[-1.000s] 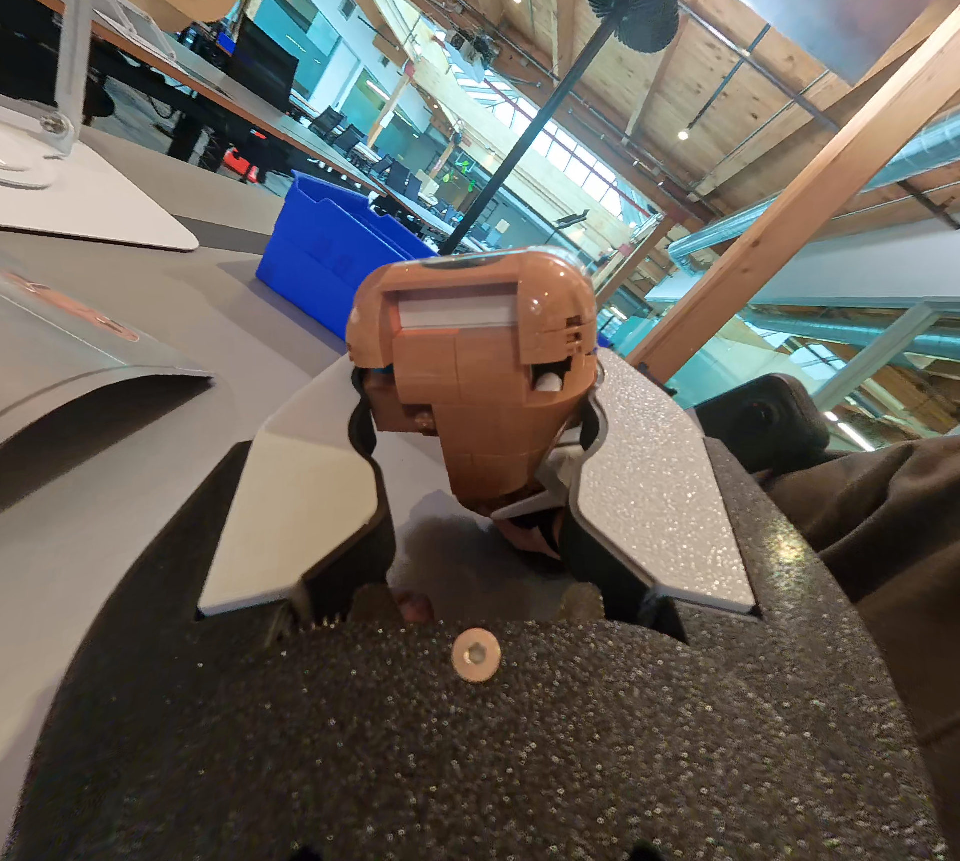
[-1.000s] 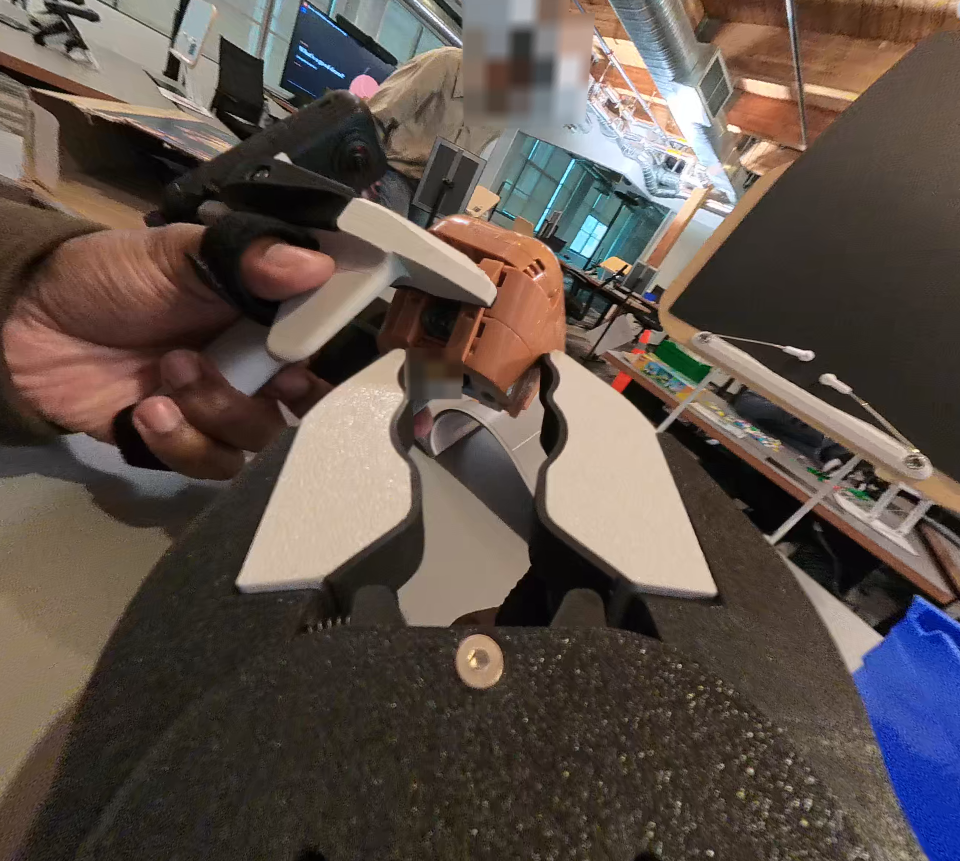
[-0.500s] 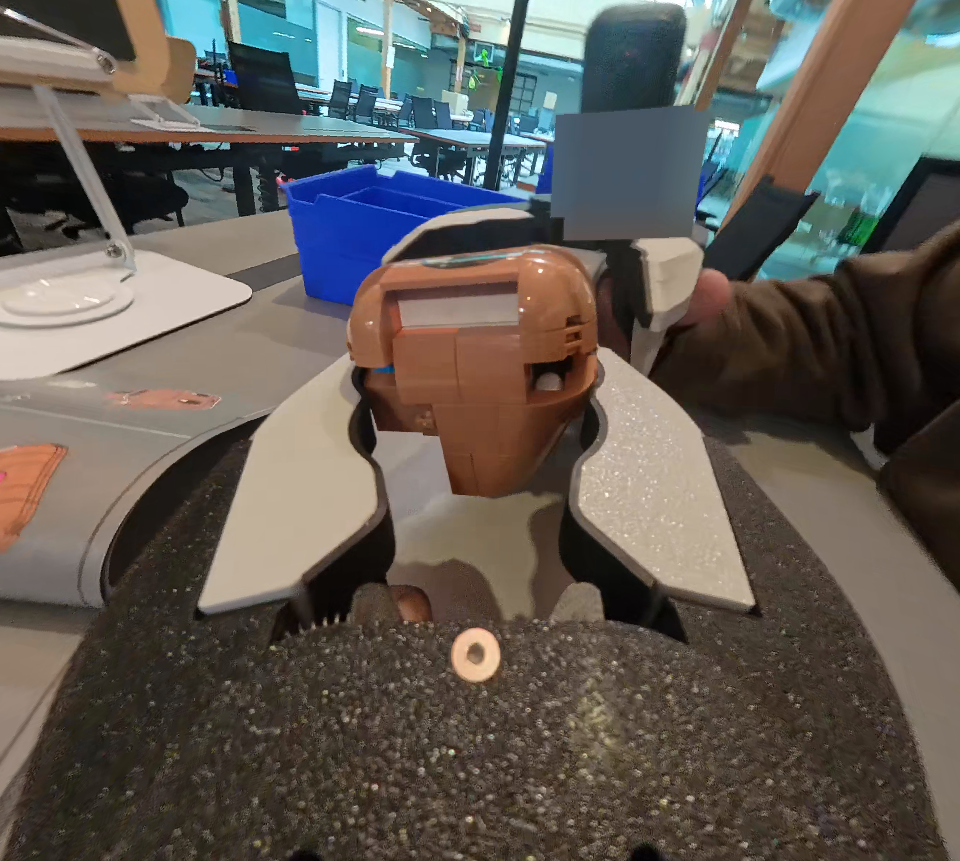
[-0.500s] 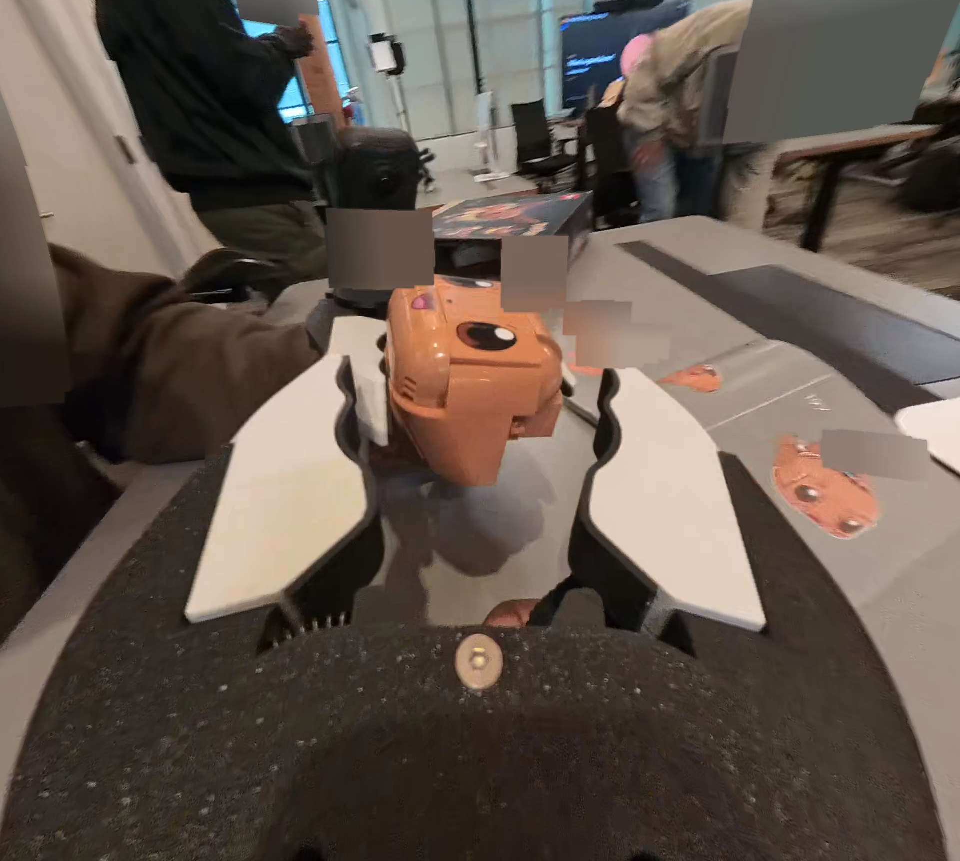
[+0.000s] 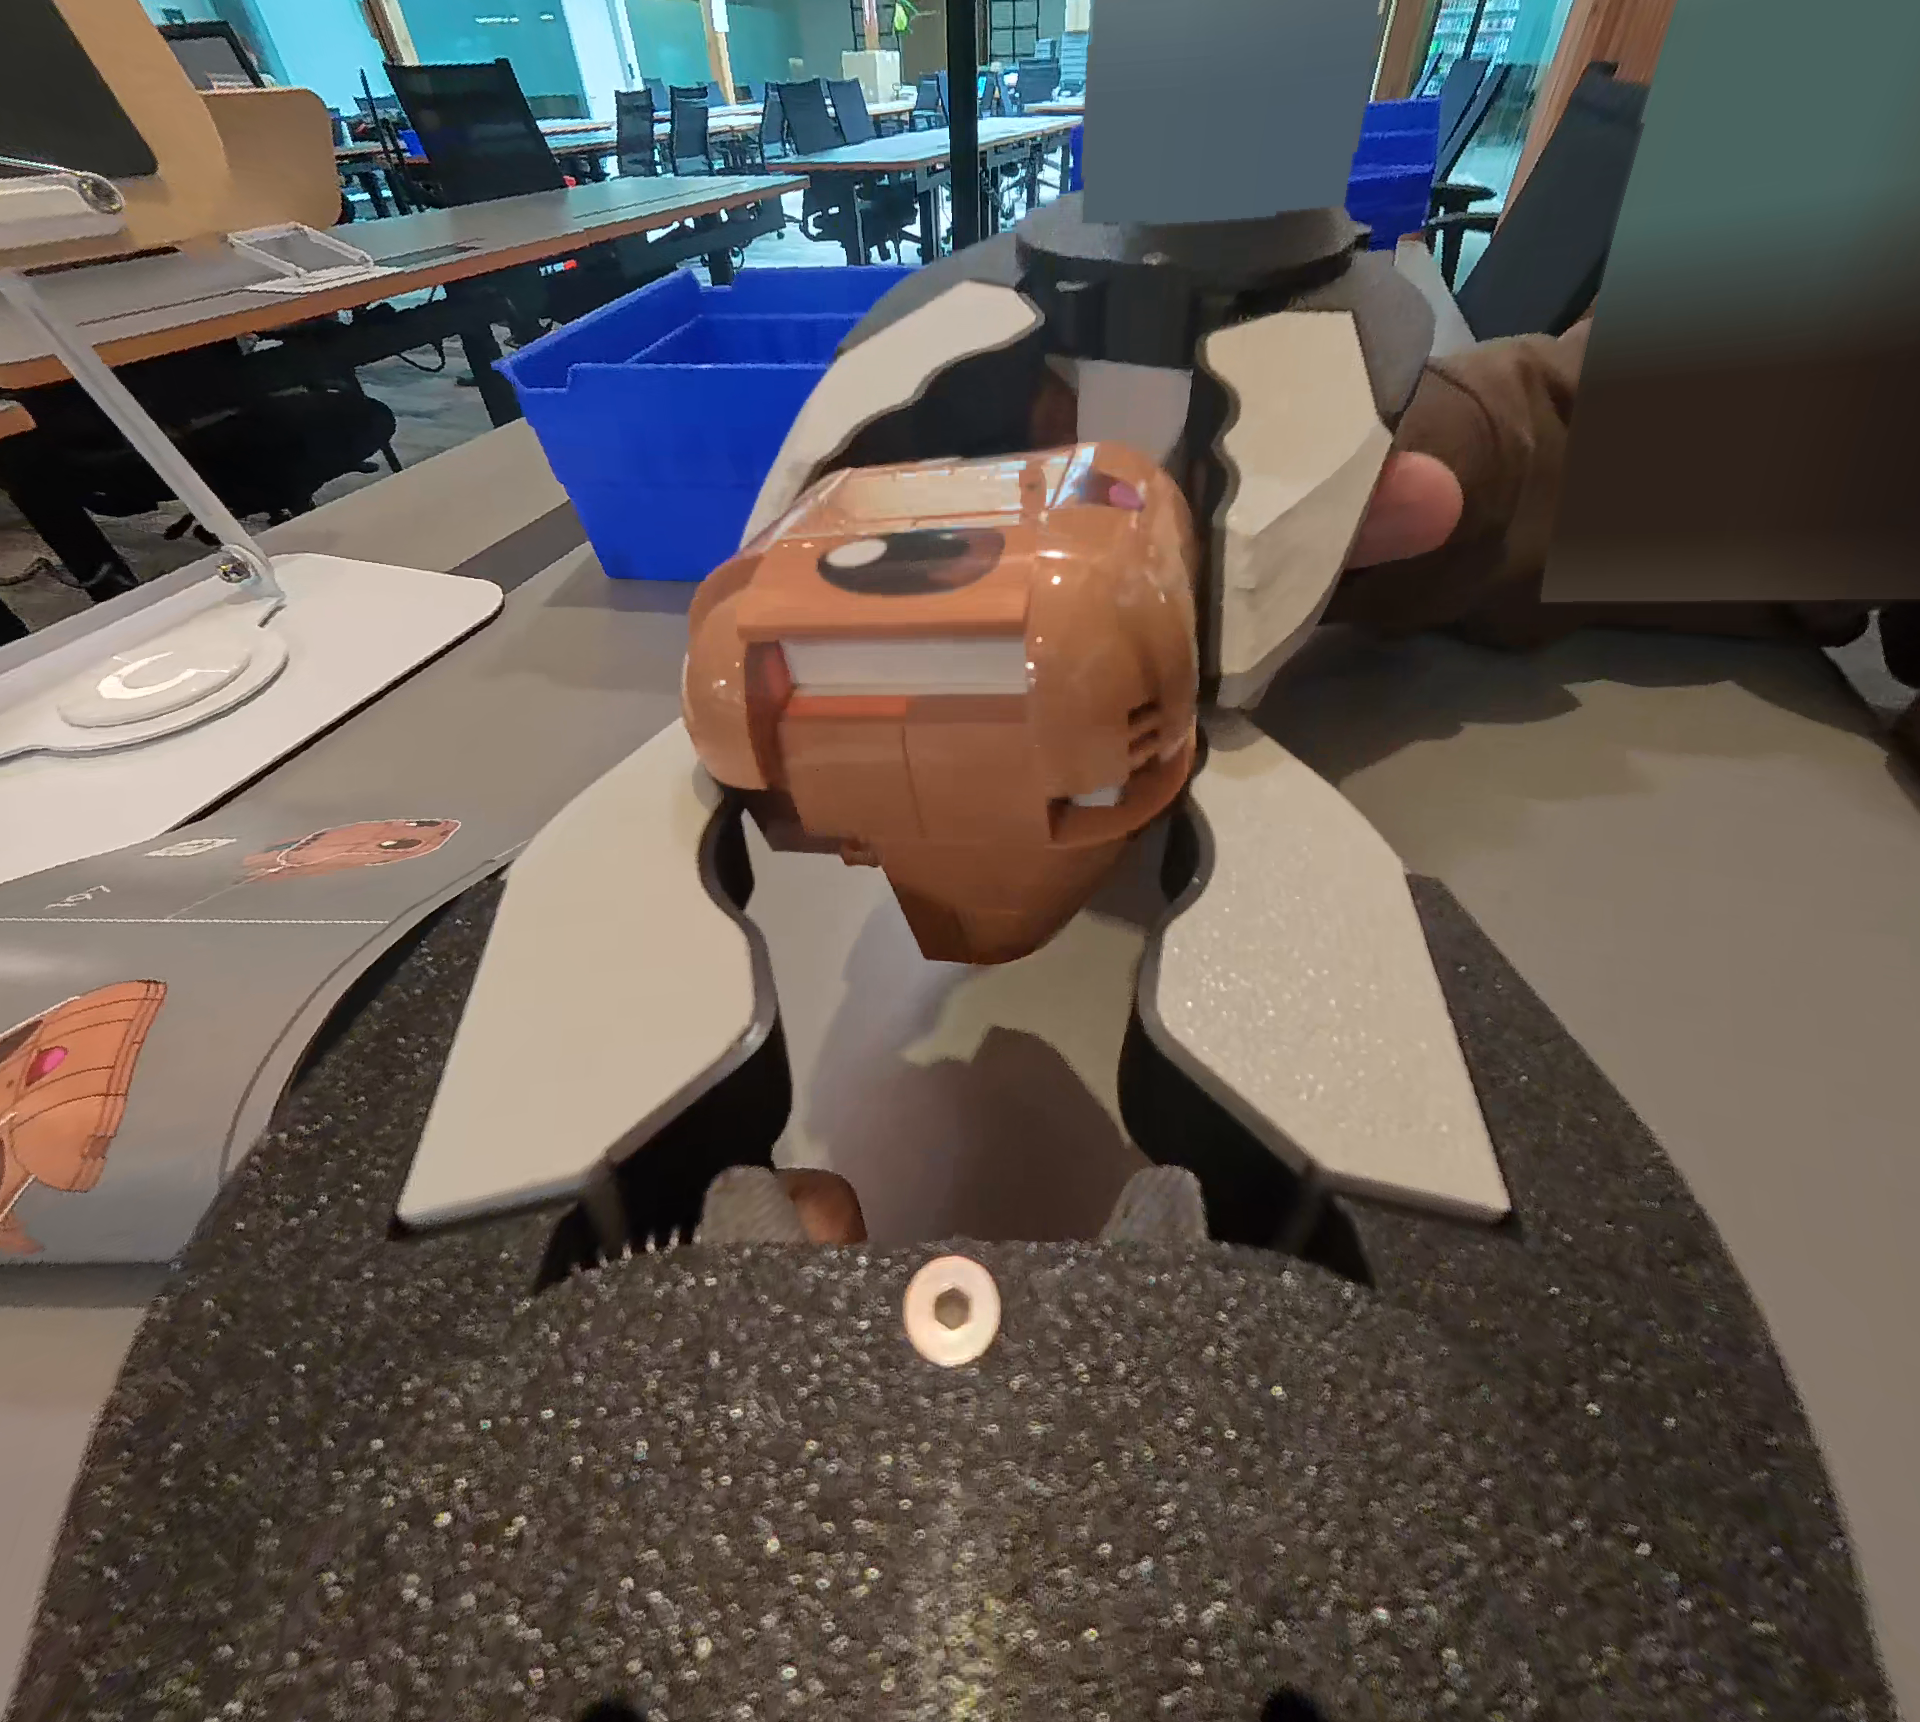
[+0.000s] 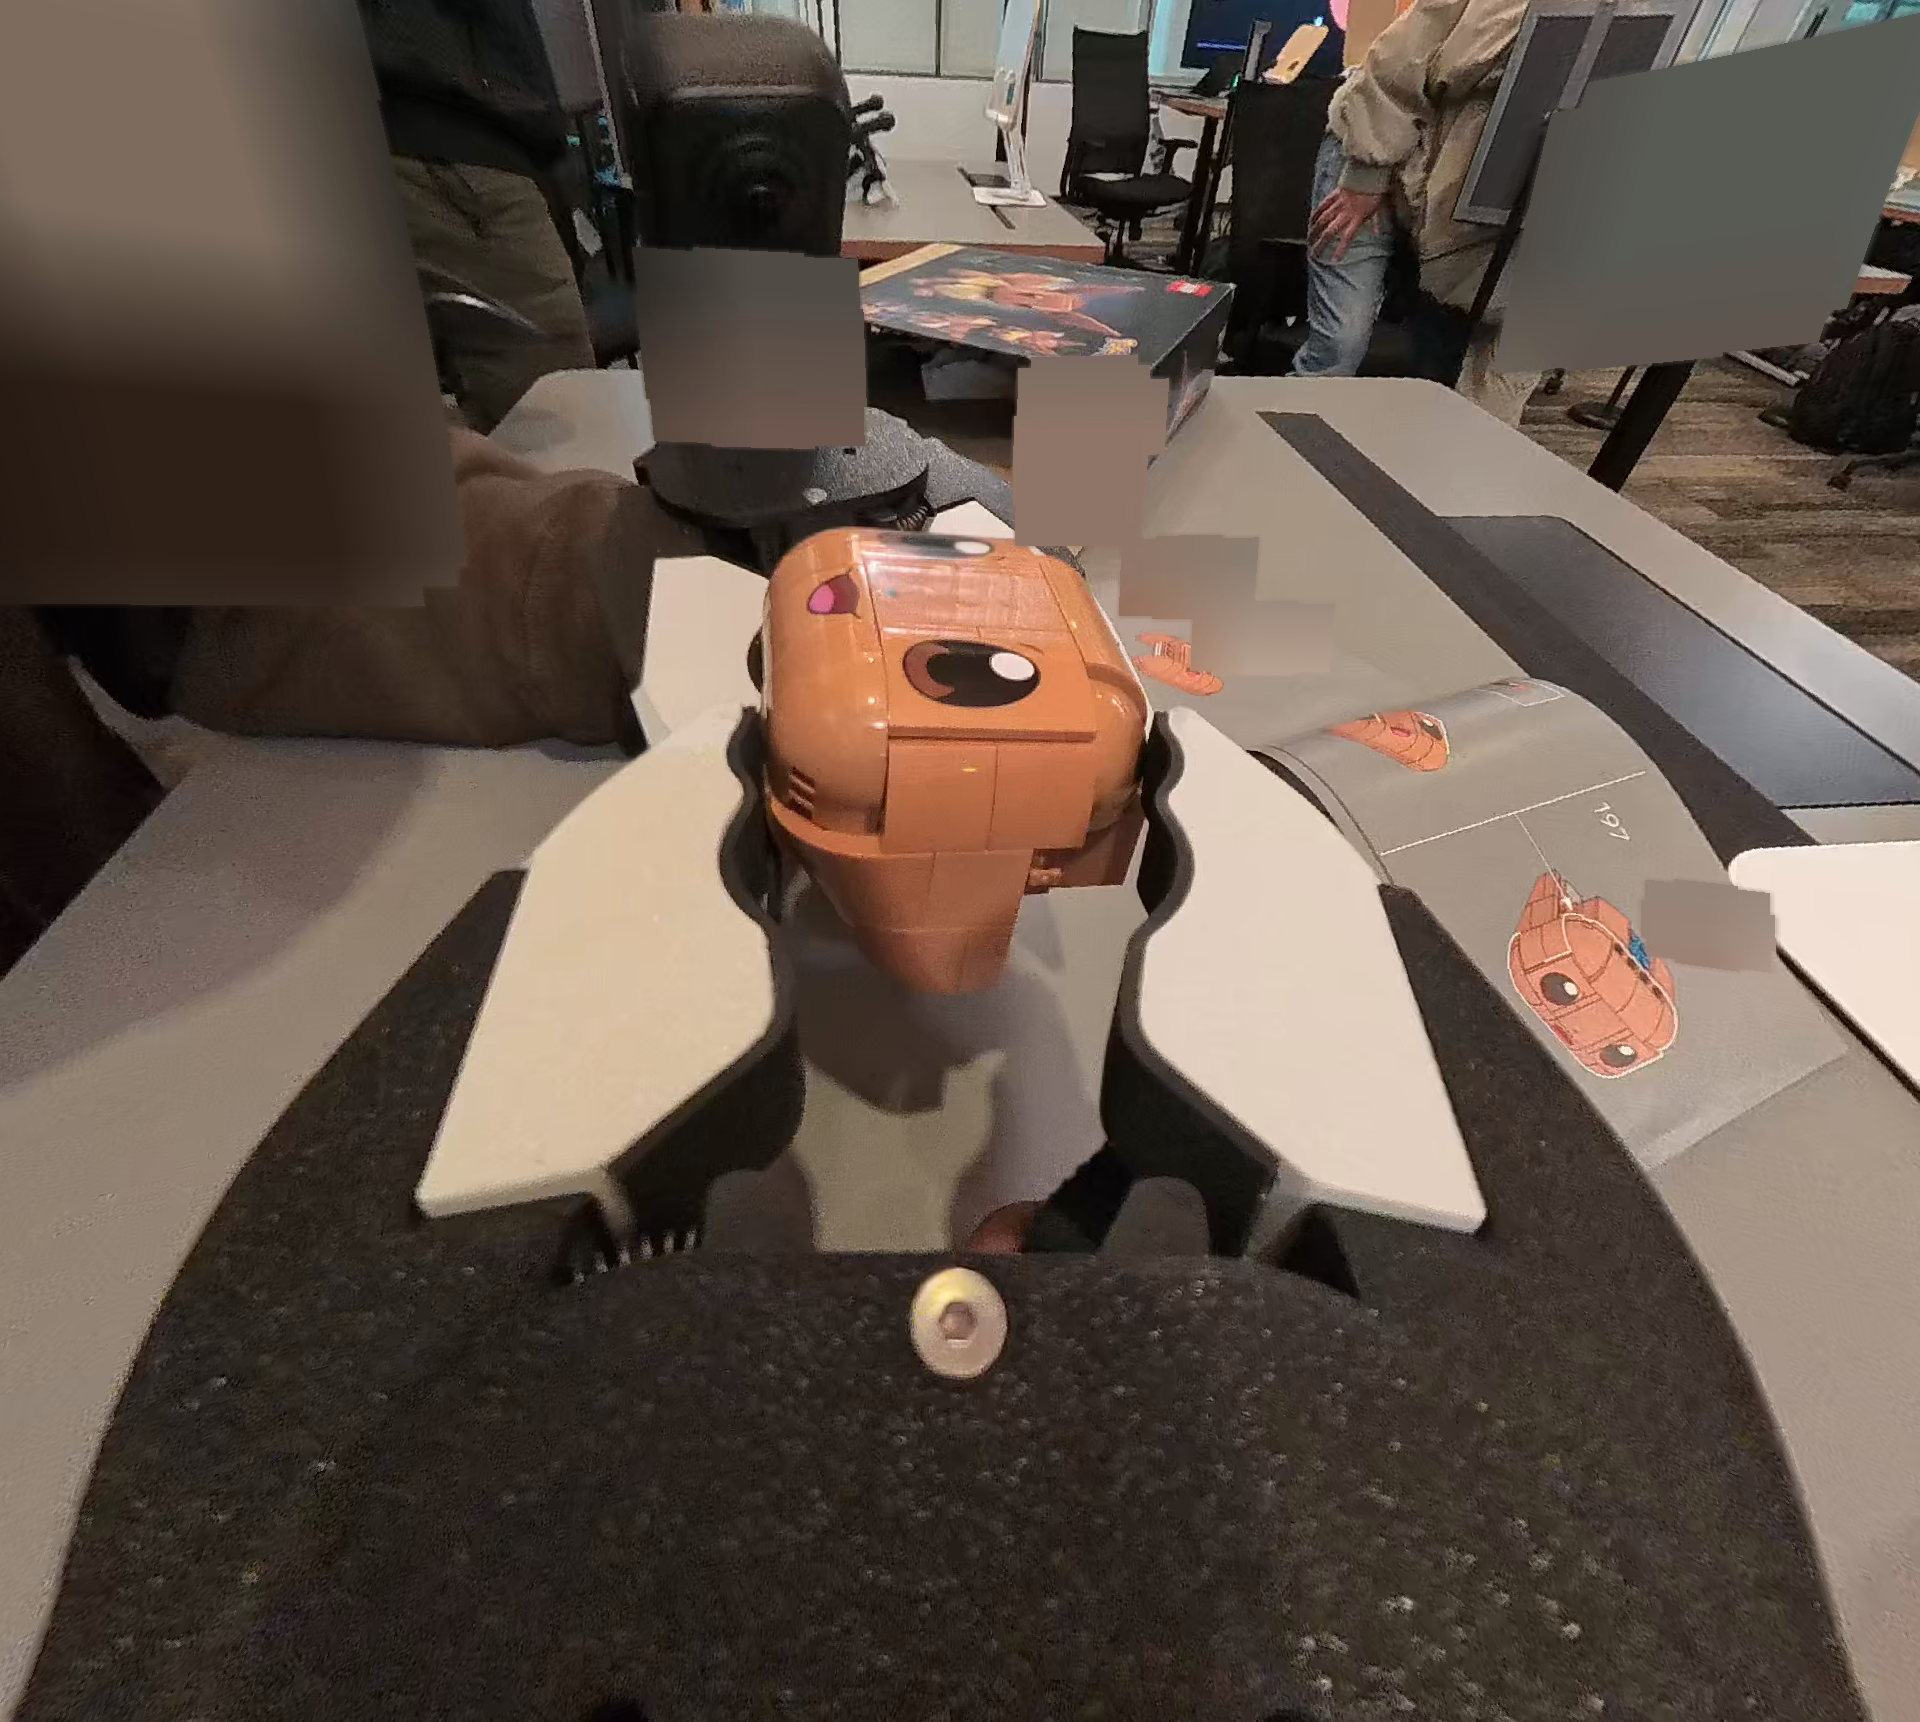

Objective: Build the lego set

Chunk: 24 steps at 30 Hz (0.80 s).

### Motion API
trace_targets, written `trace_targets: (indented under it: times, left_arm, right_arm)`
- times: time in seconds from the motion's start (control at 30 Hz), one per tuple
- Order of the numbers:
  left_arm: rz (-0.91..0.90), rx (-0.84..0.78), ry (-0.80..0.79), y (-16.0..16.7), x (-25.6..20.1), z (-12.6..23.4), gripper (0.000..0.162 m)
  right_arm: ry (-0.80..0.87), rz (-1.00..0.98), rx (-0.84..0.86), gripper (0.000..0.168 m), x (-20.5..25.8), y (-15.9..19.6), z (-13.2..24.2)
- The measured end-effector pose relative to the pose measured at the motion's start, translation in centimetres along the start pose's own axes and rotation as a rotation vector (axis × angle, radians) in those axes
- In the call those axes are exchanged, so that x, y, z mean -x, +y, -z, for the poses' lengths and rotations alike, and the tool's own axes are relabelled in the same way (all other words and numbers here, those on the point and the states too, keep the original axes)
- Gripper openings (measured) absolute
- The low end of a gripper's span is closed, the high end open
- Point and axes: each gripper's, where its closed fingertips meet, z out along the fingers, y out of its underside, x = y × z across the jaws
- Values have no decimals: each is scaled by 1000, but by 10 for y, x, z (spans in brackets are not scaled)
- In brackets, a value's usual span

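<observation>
The grey surface holds a blue bin and an open picture book. Above it, the left gripper and the right gripper both squeeze the brown lego head from opposite sides. It has 2 black eyes on top.

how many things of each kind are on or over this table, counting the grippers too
grippers: 2 (left gripper, right gripper)
brown lego model: 1
blue bin: 1
instruction booklet: 1
lego box: 1
white stand base: 1
total: 7
</observation>
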Motion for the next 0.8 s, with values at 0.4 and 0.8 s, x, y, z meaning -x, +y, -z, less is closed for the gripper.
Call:
trace_targets:
  times: [0.4, 0.8]
  left_arm:
    - [89, -52, -14, -5, 10, 5, 78]
    - [-173, 132, -172, 17, 15, -4, 78]
  right_arm:
    - [52, -143, -122, 71, -10, 6, 10]
    - [85, 30, 79, 86, -15, 18, 5]
